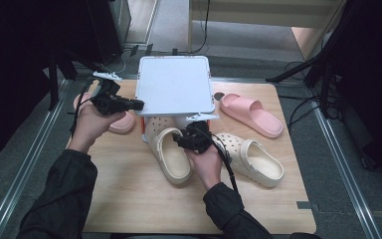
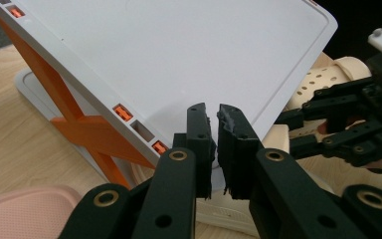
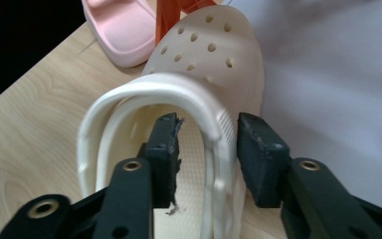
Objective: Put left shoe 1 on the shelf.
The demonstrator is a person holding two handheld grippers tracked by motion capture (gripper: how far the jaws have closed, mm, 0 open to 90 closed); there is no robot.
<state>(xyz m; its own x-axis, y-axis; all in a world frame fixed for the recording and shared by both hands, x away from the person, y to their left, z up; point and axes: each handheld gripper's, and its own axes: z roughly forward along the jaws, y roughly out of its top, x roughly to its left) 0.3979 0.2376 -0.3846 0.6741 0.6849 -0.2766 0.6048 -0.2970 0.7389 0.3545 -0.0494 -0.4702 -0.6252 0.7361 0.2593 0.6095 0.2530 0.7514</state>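
Wooden tabletop point(image 1: 129, 199) holds 4 shoes around a white rack point(image 1: 175, 84). At its left edge, the left gripper point(image 1: 138, 104) pinches the rack's shelf rim. Further right, the right gripper point(image 1: 177, 139) straddles the cream clog point(image 1: 171, 154)'s side wall, jaws released, toe under the rack.

The near half of the surface point(image 1: 129, 199) lies bare, so a hand could come in freely from the front edge. Farther back the white shelf rack point(image 1: 175, 84) stands mid-surface with its top tilted over a cream clog point(image 1: 168, 152), leaving little room under it. A second cream clog point(image 1: 251, 159) and a pink slipper point(image 1: 251, 113) crowd the right side, and another pink slipper point(image 1: 122, 122) sits just left of the rack.
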